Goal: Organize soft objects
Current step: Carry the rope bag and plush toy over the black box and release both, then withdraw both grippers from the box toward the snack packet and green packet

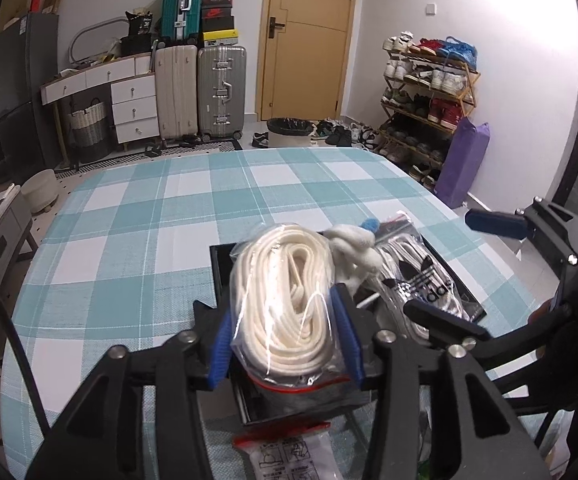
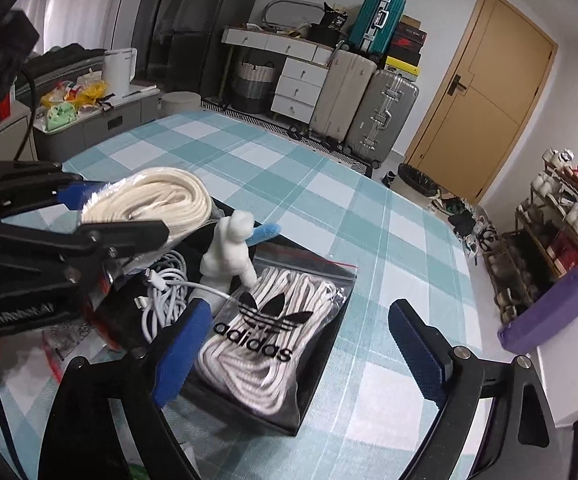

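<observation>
My left gripper (image 1: 285, 336) is shut on a clear zip bag of cream rope (image 1: 289, 300) and holds it over the left part of a black tray (image 1: 219, 268). The same bag (image 2: 157, 200) shows in the right wrist view, held in the left gripper (image 2: 105, 212). In the tray lie an adidas bag of white laces (image 2: 273, 336), a white cable bundle (image 2: 165, 292) and a small white plush figure (image 2: 229, 256) with a blue bit. My right gripper (image 2: 297, 344) is open and empty, hovering over the adidas bag. It also shows in the left wrist view (image 1: 461, 272).
The tray sits on a teal-and-white checked tablecloth (image 1: 193, 208). Another red-zip bag (image 1: 285, 452) lies near the front edge. Beyond the table stand suitcases (image 1: 201, 92), a drawer unit (image 1: 133, 108), a shoe rack (image 1: 425, 92), a purple bag (image 1: 465, 160) and a bin (image 1: 289, 132).
</observation>
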`<state>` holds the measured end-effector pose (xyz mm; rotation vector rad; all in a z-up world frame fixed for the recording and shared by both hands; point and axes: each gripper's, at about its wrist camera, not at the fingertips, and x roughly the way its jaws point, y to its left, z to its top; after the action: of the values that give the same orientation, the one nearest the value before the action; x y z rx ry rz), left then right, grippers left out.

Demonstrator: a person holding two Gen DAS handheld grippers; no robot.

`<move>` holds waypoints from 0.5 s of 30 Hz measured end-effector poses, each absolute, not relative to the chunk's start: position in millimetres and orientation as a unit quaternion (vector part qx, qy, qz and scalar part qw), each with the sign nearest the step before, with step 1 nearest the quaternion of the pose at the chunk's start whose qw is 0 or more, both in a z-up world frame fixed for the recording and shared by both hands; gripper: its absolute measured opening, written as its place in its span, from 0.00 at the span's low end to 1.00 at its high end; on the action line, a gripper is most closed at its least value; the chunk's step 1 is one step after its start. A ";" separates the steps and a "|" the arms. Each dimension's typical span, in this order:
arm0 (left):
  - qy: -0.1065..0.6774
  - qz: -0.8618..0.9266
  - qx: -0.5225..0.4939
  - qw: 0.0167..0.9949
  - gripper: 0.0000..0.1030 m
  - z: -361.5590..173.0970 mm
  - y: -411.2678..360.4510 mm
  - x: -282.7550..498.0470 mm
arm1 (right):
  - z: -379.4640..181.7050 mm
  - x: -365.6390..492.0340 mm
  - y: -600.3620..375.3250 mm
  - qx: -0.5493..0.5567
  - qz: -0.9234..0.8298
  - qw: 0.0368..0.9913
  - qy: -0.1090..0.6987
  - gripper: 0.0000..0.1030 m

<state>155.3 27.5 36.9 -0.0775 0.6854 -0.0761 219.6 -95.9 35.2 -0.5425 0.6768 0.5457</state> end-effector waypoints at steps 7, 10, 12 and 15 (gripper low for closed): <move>0.323 -0.031 -0.030 0.945 0.96 44.3 27.7 140.2 | 44.5 205.8 -108.4 -0.237 0.259 0.880 0.318 0.96; 0.320 -0.027 -0.031 0.946 1.00 47.6 31.1 133.2 | 47.7 200.0 -117.4 -0.213 0.268 0.882 0.323 0.98; 0.319 -0.021 -0.026 0.947 1.00 48.0 33.3 128.6 | 49.8 196.3 -124.0 -0.194 0.274 0.885 0.323 0.99; 0.322 -0.014 -0.023 0.946 1.00 46.6 37.5 122.0 | 50.4 191.6 -134.2 -0.164 0.283 0.884 0.333 0.99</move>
<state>122.0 37.5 46.6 -0.0463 0.6556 -0.0278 191.6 -134.2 50.4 -0.3412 0.6920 0.5892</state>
